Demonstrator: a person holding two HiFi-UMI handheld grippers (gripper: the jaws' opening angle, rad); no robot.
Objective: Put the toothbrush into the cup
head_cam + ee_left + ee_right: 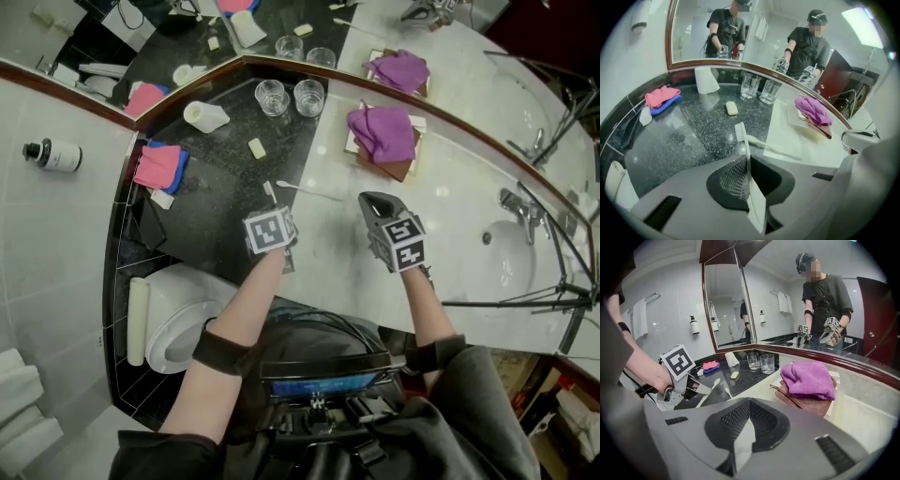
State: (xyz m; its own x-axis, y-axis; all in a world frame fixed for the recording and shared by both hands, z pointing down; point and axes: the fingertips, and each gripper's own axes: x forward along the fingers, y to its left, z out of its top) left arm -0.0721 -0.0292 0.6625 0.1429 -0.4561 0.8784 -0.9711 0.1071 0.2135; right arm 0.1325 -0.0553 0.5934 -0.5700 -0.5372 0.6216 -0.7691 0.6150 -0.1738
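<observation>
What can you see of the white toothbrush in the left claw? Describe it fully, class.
The slim white plastic toothbrush is one straight piece: a narrow handle ending in a small oblong head of white bristles. The left claw is shut on its handle, and the head sticks out beyond the claw above the black speckled counter. Only the claw appears to touch it. A second white toothbrush lies on the counter just behind.

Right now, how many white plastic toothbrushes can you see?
2, not counting mirror reflections: one white plastic toothbrush clamped in the left gripper, a second toothbrush lying on the counter just beyond it.
</observation>
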